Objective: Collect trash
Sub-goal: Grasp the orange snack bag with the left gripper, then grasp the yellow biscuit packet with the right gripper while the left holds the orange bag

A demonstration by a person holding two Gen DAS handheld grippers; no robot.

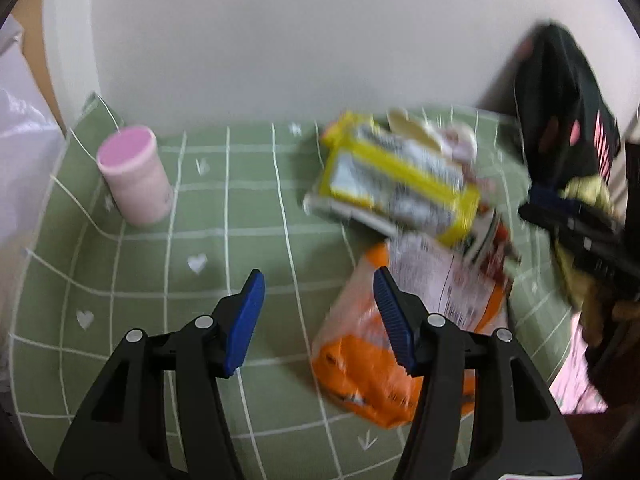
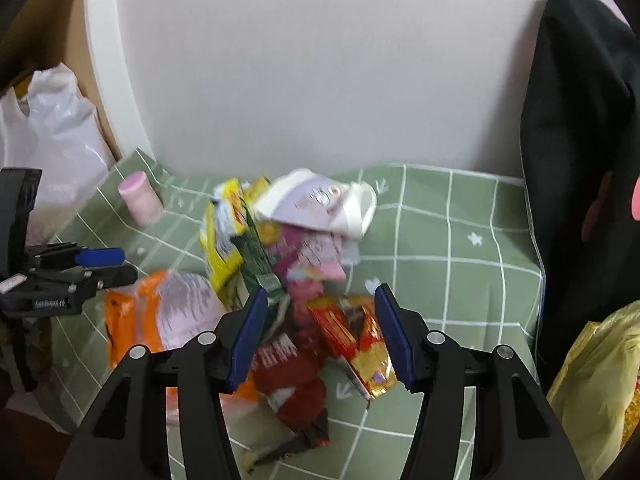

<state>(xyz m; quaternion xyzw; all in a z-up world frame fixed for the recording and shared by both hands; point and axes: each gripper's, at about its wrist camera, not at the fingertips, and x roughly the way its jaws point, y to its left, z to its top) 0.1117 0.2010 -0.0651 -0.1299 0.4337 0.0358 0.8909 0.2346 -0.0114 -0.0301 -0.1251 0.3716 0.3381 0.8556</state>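
While both grippers hover spread and empty, left gripper (image 1: 320, 320) near orange bag (image 1: 360, 364), right gripper (image 2: 321, 334) over red wrapper (image 2: 352, 336).

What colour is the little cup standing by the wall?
The cup is pink, paler on its side; the left wrist view shows it best.

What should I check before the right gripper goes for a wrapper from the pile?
1. Right gripper empty, fingers apart: ok.
2. Target in line: red and gold wrapper lies between the fingers in the right wrist view: ok.
3. Wrapper free of the rest: it overlaps the dark red wrapper: not ok.
4. Left gripper clear: empty, over the orange bag, off to the side: ok.
5. Pink cup out of the way, upright: ok.
6. Height above the green checked cloth: cannot tell.
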